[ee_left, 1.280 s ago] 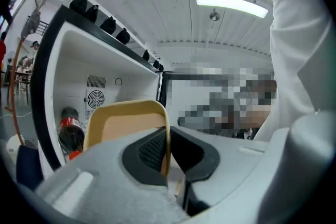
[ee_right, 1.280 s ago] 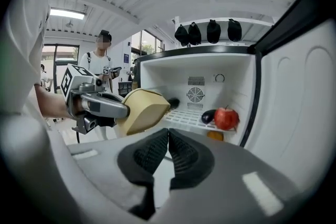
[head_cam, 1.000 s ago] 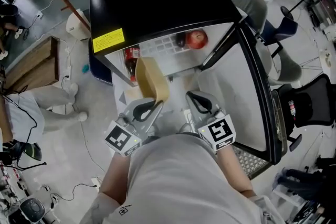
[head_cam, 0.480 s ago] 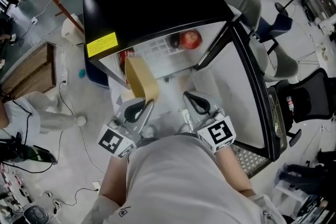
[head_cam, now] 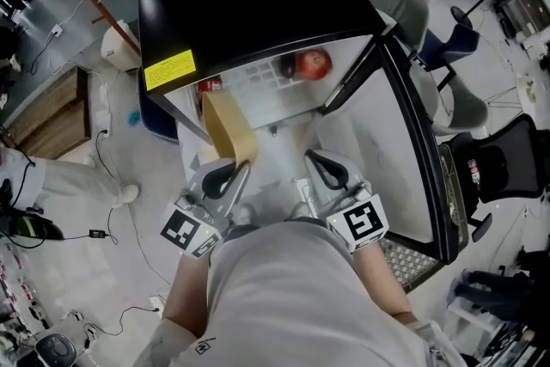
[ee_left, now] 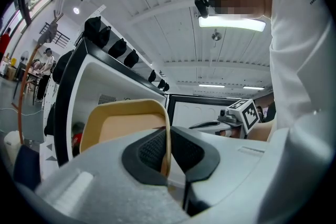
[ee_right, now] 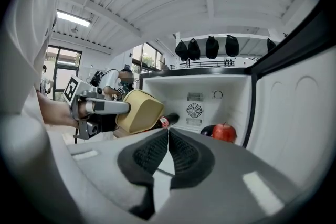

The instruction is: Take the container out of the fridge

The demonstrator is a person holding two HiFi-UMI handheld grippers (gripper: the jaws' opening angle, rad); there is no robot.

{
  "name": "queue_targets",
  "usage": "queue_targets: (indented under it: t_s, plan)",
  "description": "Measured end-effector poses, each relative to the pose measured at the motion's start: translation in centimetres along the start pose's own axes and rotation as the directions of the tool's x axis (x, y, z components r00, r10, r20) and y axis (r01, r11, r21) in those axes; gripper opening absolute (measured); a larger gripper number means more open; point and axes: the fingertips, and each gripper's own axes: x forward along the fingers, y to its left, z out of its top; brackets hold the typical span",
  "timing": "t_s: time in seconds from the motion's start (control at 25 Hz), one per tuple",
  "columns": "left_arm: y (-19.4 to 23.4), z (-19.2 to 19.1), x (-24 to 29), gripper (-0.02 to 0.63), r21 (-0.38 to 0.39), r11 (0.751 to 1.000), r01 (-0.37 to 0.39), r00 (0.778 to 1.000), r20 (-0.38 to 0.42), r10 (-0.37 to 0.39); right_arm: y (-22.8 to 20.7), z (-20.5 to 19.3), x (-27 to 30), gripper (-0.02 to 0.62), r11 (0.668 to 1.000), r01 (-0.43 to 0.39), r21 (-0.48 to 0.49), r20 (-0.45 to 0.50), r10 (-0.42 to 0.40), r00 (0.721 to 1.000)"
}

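Two tongs hung close to the person's body. The left tongs (head_cam: 230, 178) were clenched on the rim of the tan container (head_cam: 228, 126), which rose on edge from them, long axis toward the fridge (head_cam: 258, 4), at its mouth by the left wall. The right tongs (head_cam: 326, 170), pressed together and empty, waited beside. Farther in lay a bottle (head_cam: 209, 85) and an apple (head_cam: 313, 63). The open door (head_cam: 412, 142) hemmed the right, so room seemed to lie leftward and back.
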Motion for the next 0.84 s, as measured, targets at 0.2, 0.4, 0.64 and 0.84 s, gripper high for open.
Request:
queue_targets:
  t_s: [0.2,0.4,0.64,0.84]
  plan:
    - [-0.38,0.08,-0.02,0.018,0.015,1.0,0.001,1.0,0.005,-0.001,-0.07,-0.35,-0.18,0.003,1.0,-0.002,0.016,-0.008,0.002,1.0]
    - [-0.27,0.08,0.05,0.018,0.006,1.0,-0.001,1.0,0.009,0.001,0.29,-0.15,-0.06,0.003,1.0,-0.009,-0.003,-0.004,0.009,1.0]
    - [-0.33,-0.25,0.02,0.018,0.004,1.0,-0.001,1.0,-0.002,0.001,0.38,-0.2,0.0,0.003,1.0,-0.007,-0.005,-0.001,0.007,1.0]
    - [-0.34,-0.44,0.17,0.018,0.003,1.0,0.003,1.0,-0.009,-0.003,0.31,-0.22,0.05,0.003,1.0,-0.006,-0.01,0.001,0.006,1.0]
